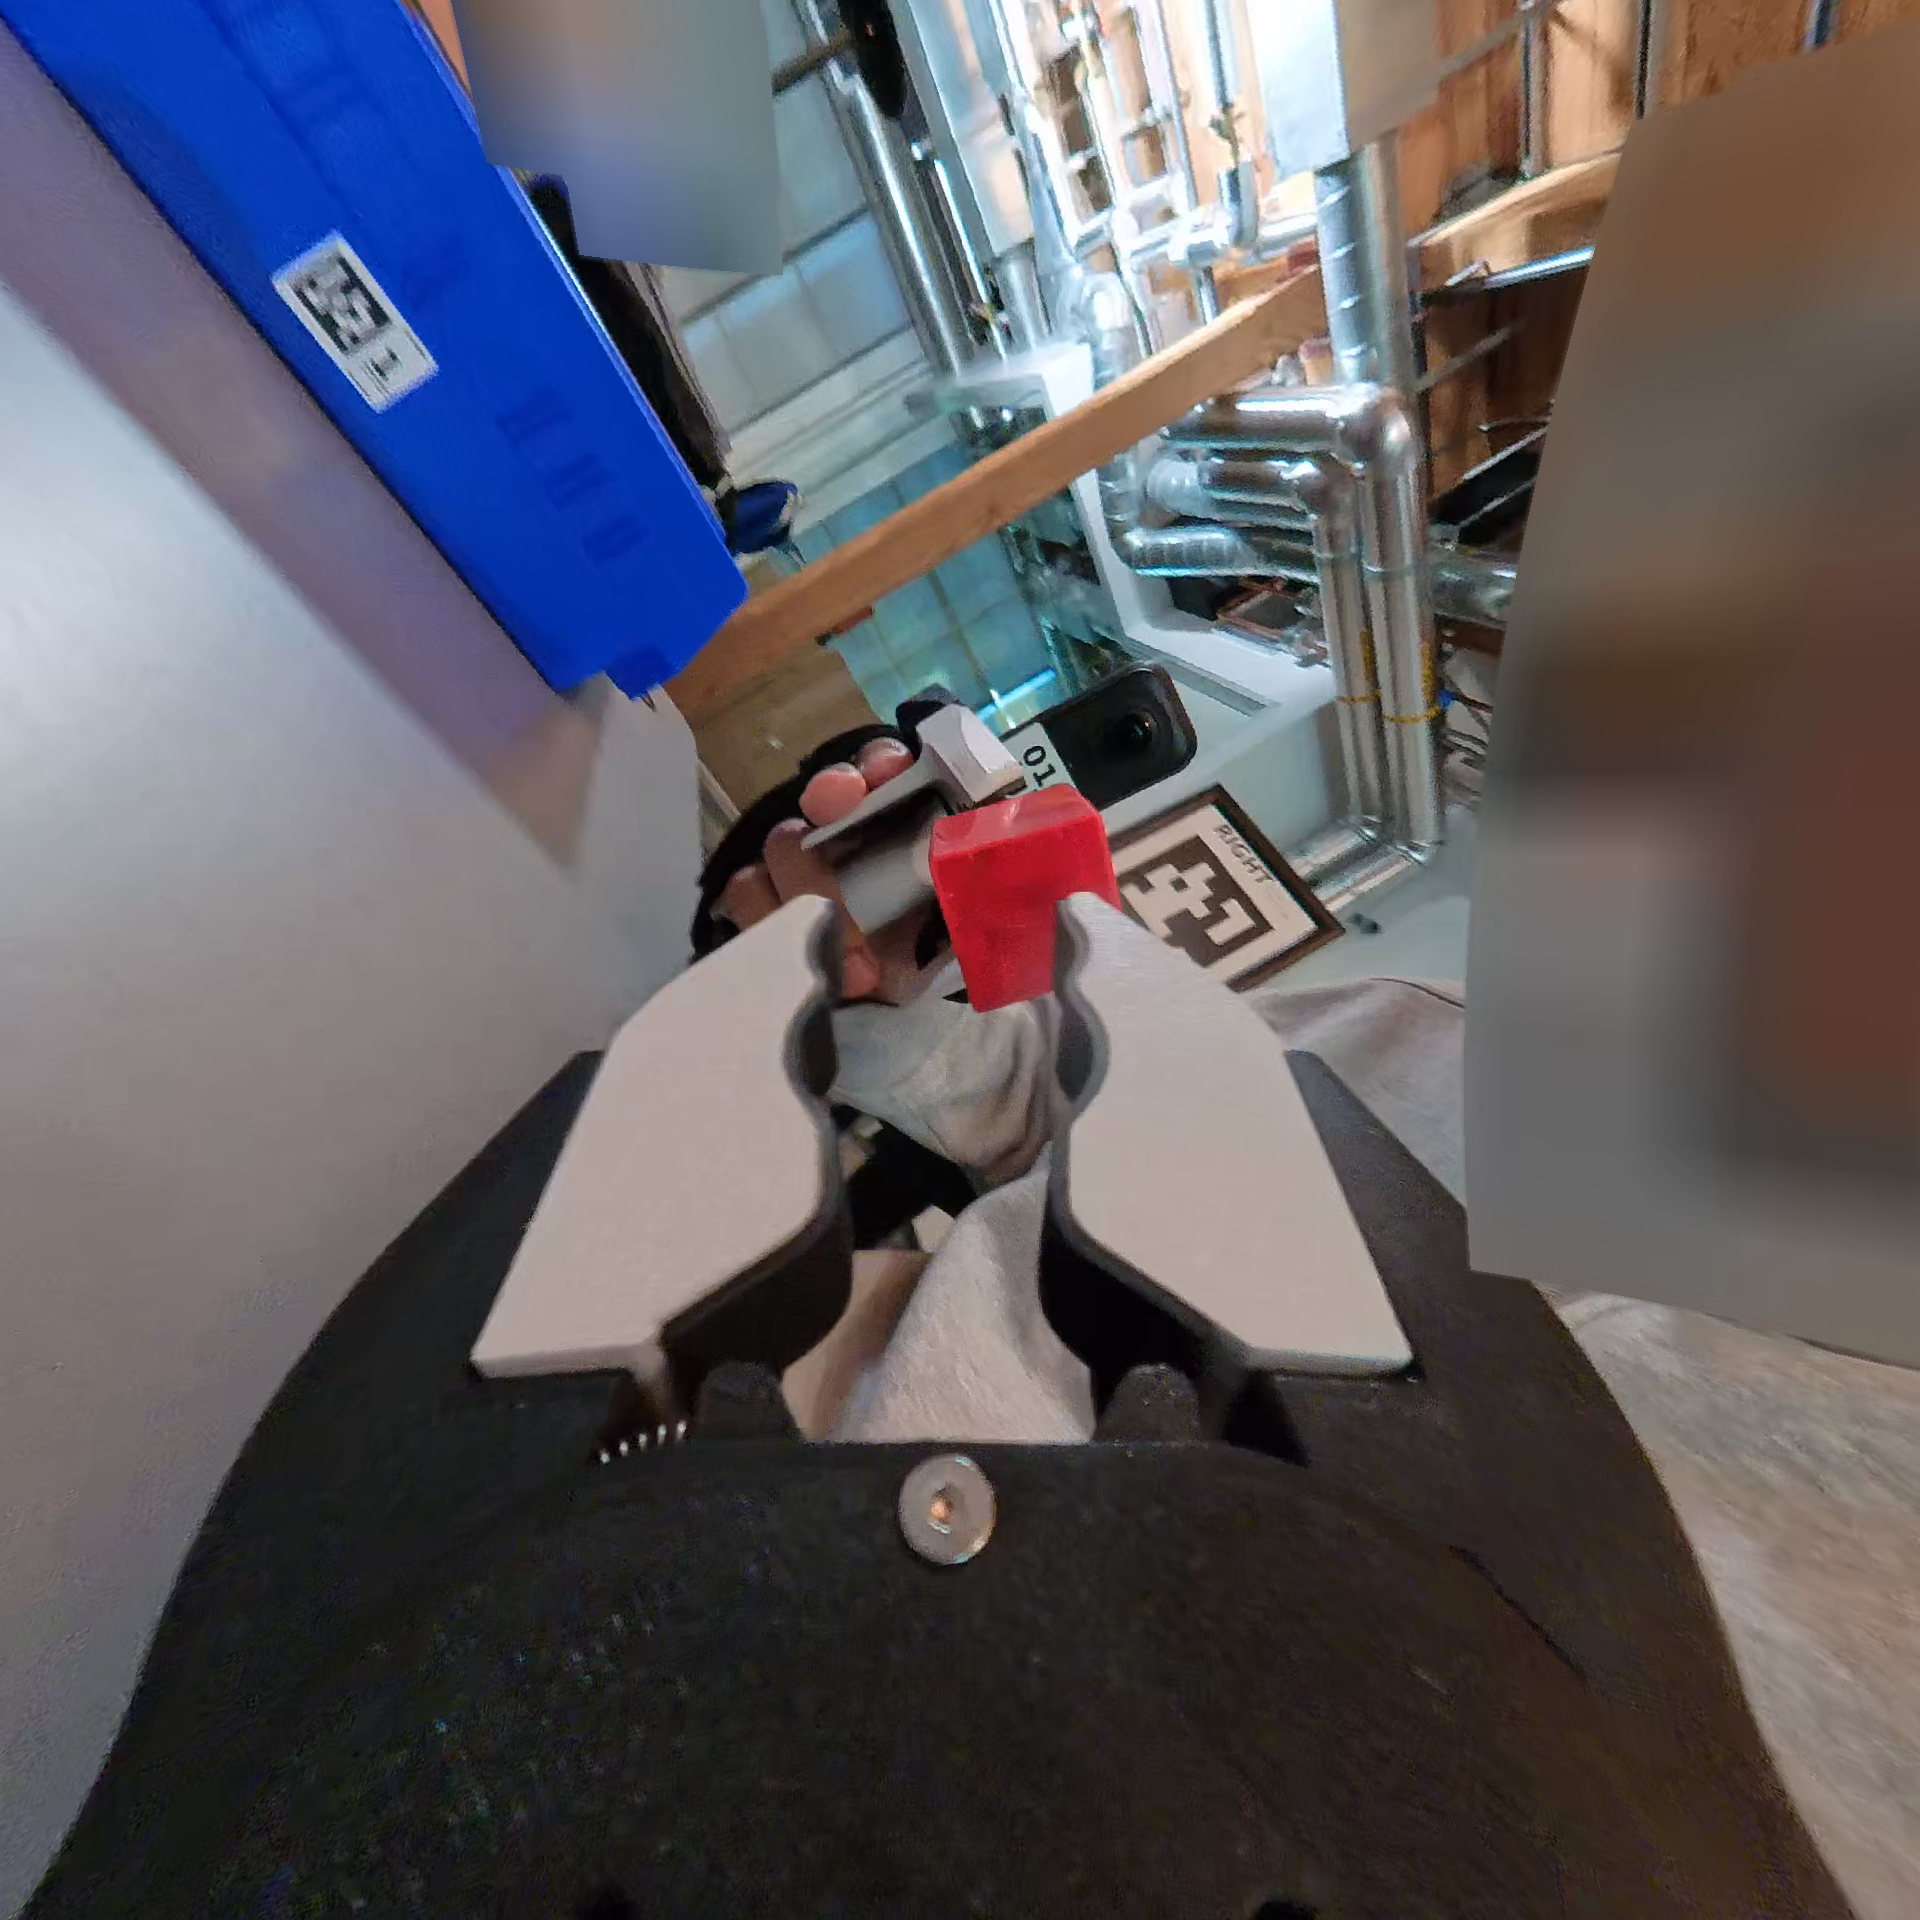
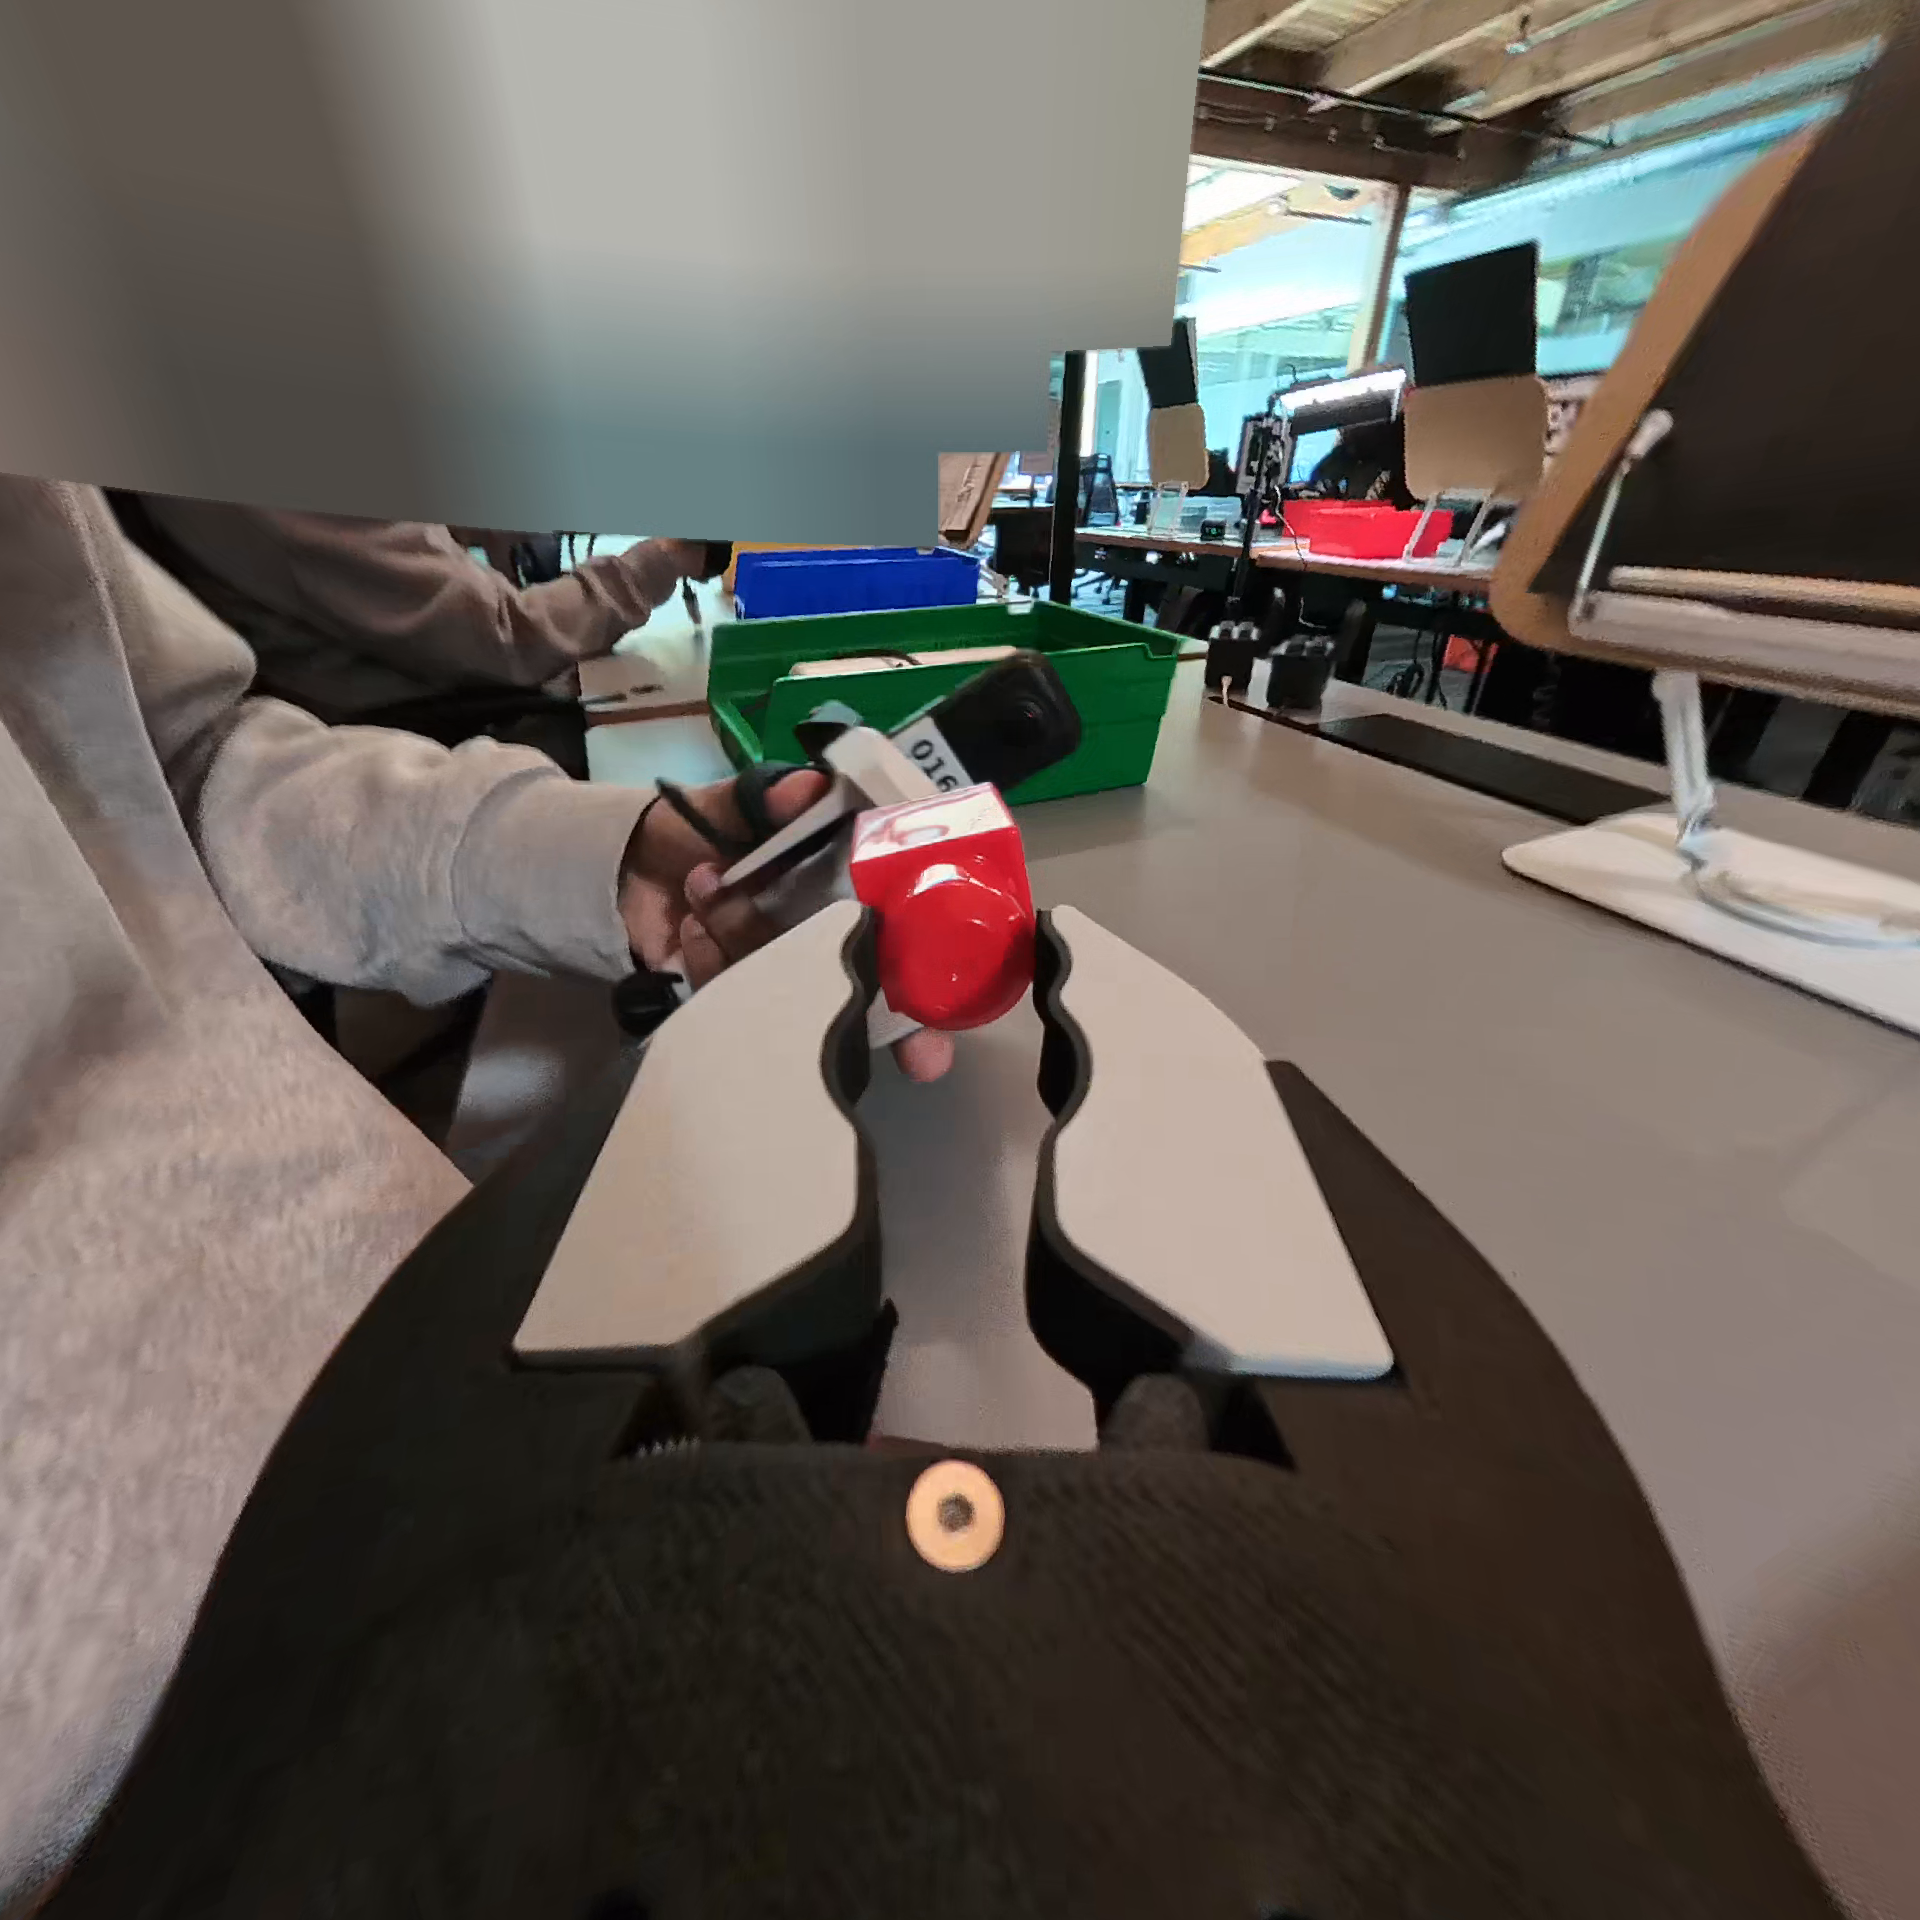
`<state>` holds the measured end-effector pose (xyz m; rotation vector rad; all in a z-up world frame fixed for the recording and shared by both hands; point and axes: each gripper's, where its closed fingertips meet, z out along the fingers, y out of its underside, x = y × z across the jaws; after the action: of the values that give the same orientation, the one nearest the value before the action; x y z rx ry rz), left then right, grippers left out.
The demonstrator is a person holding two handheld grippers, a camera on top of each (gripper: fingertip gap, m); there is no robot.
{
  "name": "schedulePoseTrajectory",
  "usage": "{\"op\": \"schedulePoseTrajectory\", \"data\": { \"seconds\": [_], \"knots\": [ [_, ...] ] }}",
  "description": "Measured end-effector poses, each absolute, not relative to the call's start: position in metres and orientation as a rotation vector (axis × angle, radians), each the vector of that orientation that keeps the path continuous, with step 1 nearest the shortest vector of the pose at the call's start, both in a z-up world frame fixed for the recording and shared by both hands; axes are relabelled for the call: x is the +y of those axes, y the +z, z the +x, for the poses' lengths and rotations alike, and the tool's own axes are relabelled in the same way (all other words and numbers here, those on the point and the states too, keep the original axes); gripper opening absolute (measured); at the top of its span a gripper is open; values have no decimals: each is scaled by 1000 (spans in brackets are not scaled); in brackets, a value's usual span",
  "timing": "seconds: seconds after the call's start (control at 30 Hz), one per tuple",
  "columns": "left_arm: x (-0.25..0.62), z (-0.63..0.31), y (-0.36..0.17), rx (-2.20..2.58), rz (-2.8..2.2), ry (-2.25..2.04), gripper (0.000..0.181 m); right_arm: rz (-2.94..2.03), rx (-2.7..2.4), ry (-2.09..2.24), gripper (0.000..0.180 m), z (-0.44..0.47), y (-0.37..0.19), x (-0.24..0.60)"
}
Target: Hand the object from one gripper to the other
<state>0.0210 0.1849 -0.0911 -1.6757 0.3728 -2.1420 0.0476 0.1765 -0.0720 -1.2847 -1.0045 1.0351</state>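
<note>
Green bin (image 2: pixel 1091 675) contents sit partly hidden behind a camera (image 2: pixel 1013 717).

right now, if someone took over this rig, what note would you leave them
Left gripper: open, its fingers either side of the red block. One finger sits against the block; there is a gap on the other side.
Right gripper: looks shut on the block, which sits snug between its fingertips.
Block: in the air above the grey table, in front of the green bin.
Done: both grippers have met at the block.
Left: close the left gripper, open the right one and draw it away. Direction is my reading of the grips.
</note>
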Motion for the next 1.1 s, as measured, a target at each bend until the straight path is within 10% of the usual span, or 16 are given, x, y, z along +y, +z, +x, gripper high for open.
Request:
{"op": "schedulePoseTrajectory", "data": {
  "seconds": [0.37, 0.93, 1.1],
  "knots": [
    [189, 24, -96, 706, -1624, -1524, 59, -1635, -618, 1580, 29, 55, -92, 203],
    [179, 38, -106, 734, -1712, -1667, 38, -1676, -695, 1560, 29, 51, -100, 189],
    [179, 38, -107, 697, -1744, -1769, 36, -1488, -771, 1278, 63, 66, -84, 199]
  ]
}}
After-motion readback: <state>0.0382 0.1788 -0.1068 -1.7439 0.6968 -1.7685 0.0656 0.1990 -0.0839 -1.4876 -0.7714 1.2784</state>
